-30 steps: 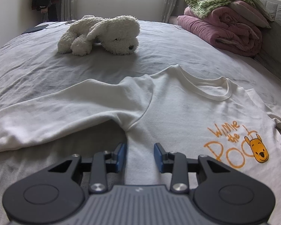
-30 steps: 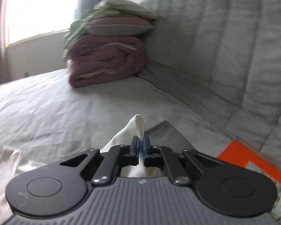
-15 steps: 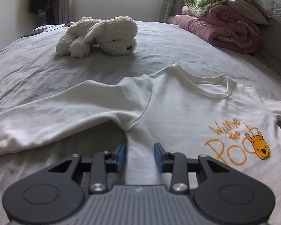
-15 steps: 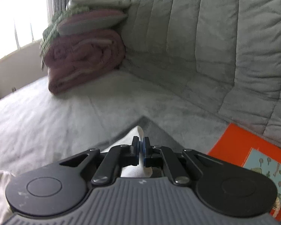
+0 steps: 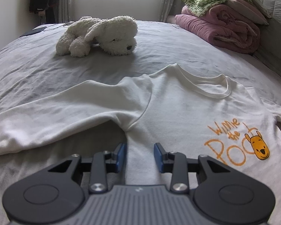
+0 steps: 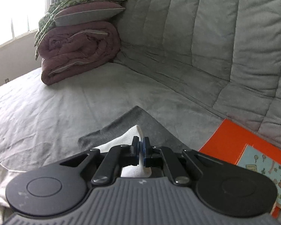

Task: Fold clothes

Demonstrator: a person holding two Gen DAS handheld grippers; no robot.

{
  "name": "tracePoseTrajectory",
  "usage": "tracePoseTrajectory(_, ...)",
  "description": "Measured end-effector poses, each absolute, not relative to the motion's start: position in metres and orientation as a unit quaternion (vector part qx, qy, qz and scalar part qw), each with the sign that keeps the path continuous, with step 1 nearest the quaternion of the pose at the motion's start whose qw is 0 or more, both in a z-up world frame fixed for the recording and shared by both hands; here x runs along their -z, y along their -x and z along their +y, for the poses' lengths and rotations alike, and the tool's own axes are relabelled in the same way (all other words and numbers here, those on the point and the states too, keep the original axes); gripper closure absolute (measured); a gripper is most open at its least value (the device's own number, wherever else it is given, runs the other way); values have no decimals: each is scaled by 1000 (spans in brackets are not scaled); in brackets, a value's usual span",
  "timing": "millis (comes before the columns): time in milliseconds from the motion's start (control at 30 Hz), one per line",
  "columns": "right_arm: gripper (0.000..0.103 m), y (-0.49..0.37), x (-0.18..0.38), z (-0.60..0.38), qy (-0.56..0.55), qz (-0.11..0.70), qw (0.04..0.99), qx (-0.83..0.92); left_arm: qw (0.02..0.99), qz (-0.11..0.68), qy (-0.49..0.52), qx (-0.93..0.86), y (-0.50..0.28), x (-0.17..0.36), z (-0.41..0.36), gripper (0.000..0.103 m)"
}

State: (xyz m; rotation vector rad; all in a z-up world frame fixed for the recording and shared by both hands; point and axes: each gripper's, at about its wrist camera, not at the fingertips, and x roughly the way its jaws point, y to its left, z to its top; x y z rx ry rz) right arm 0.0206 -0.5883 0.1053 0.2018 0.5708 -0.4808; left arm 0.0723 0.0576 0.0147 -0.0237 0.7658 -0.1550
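On the gray bed [image 5: 37, 71], the white shirt [image 5: 178, 116] lies face up w/ its front flat. It has an orange bear print [image 5: 238, 142] on the chest and the neck hole [image 5: 211, 86] points away toward the far side. One long sleeve [image 5: 52, 116] runs out to the left in the left wrist view.

The left gripper [image 5: 139, 154] sits low by the armpit, at the side edge of the shirt. Its blue pads [image 5: 120, 154] are apart, w/ a strip of white cloth between them. They don't look like they squeeze it.

The right gripper [image 6: 140, 151] is pressed together on a bit of white cloth, prob. the other sleeve [image 6: 129, 135] end. The tip of it pokes up past the pads. It hangs over a darker gray cloth [image 6: 155, 125] on the bed.

Step now, I think: stretch that sleeve out flat before folding it in. To do it well: keep the pinch tight, pull gently so the sleeve goes straight, not so hard that the shirt slides. Lay it down low and smooth, no bumps. The left one should hold the shirt side down so it stays put.

Farther out: a fluffy toy dog [image 5: 99, 35] near the far side, well away from the shirt. A pile of blankets [image 5: 221, 20] sits in the corner by the padded gray wall [image 6: 215, 37]. An orange book [image 6: 252, 161] lies near the right gripper; don't drop the sleeve on it.
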Motion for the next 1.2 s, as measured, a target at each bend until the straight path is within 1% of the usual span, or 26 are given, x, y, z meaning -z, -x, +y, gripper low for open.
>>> tracePoseTrajectory(100, 95, -24, -100, -588, -98, 291, 924, 229, 924, 376, 20, 74, -73, -16, 60, 68)
tracePoseTrajectory(133, 88, -24, -102, -585, -96, 289, 926, 225, 923, 377, 27, 73, -74, -17, 63, 67)
tracePoseTrajectory(167, 88, -24, -105, -582, -93, 287, 928, 220, 922, 378, 33, 72, -74, -19, 65, 67)
tracePoseTrajectory(200, 84, -22, -110, -576, -83, 279, 932, 216, 922, 380, 43, 61, -75, -20, 68, 67)
tracePoseTrajectory(233, 68, -22, -114, -569, -70, 272, 936, 214, 921, 381, 55, 56, -76, -22, 72, 66)
tracePoseTrajectory(300, 43, -19, -122, -551, -40, 255, 943, 210, 921, 380, 74, 48, -77, -26, 81, 66)
tracePoseTrajectory(367, 42, -19, -127, -531, -16, 244, 950, 193, 921, 376, 91, 35, -77, -32, 92, 66)
tracePoseTrajectory(500, 42, -23, -130, -484, 18, 237, 962, 132, 917, 376, 131, -17, -78, -41, 124, 62)
tracePoseTrajectory(767, 42, -25, -111, -372, 112, 249, 962, -21, 885, 387, 208, -156, -73, -44, 189, 63)
tracePoseTrajectory(867, 42, -22, -102, -334, 141, 258, 953, -77, 870, 393, 225, -197, -71, -43, 207, 62)
tracePoseTrajectory(967, 42, -18, -91, -305, 163, 267, 942, -125, 854, 395, 263, -214, -68, -39, 226, 63)
tracePoseTrajectory(1033, 42, -18, -86, -291, 177, 272, 935, -141, 852, 391, 273, -218, -69, -39, 234, 63)
tracePoseTrajectory(1133, 42, -14, -80, -280, 185, 280, 929, -159, 851, 386, 261, -243, -69, -40, 241, 63)
tracePoseTrajectory(1200, 42, -10, -79, -275, 181, 283, 927, -167, 846, 387, 266, -254, -68, -40, 247, 66)
